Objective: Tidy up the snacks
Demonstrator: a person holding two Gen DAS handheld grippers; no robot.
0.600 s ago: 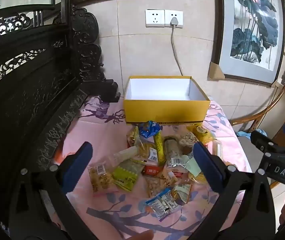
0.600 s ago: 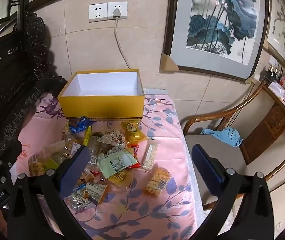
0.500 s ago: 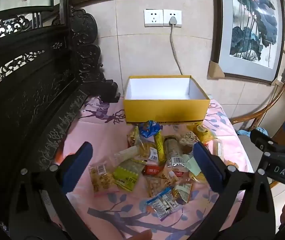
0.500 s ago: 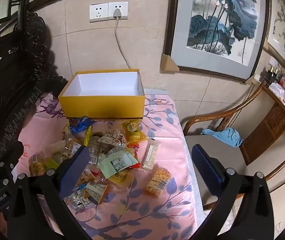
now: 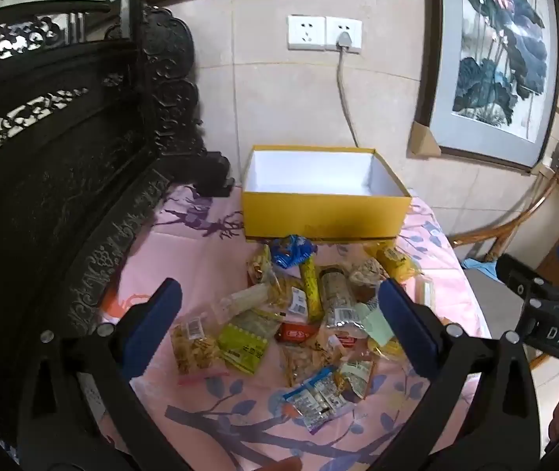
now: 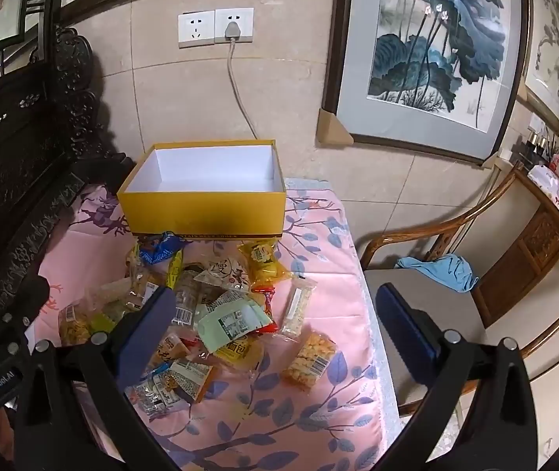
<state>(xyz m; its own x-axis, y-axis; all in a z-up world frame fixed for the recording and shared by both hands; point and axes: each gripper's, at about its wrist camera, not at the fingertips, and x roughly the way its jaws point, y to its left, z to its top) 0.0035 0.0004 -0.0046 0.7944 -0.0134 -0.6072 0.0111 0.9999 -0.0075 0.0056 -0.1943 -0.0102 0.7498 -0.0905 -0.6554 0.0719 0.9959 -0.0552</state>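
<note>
Home living room. Framed lotus paintings point(image 6: 428, 51) on tiled wall, carved dark wood furniture point(image 5: 55, 180), wooden armchair point(image 6: 475, 274), floral pink cloth point(image 6: 318, 306) over surface, wall sockets point(image 6: 216, 27), packaged snacks point(image 6: 216, 306), toiletries on side cabinet point(image 6: 558, 180).

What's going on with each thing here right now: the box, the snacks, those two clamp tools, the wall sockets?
yellow box: open, empty, upright.
snack pile: loose on the tablecloth, none boxed.
left gripper: open, holding nothing.
right gripper: open, holding nothing.
left socket: unused.
right socket: plug in.
blue cloth: crumpled on the chair.
</note>
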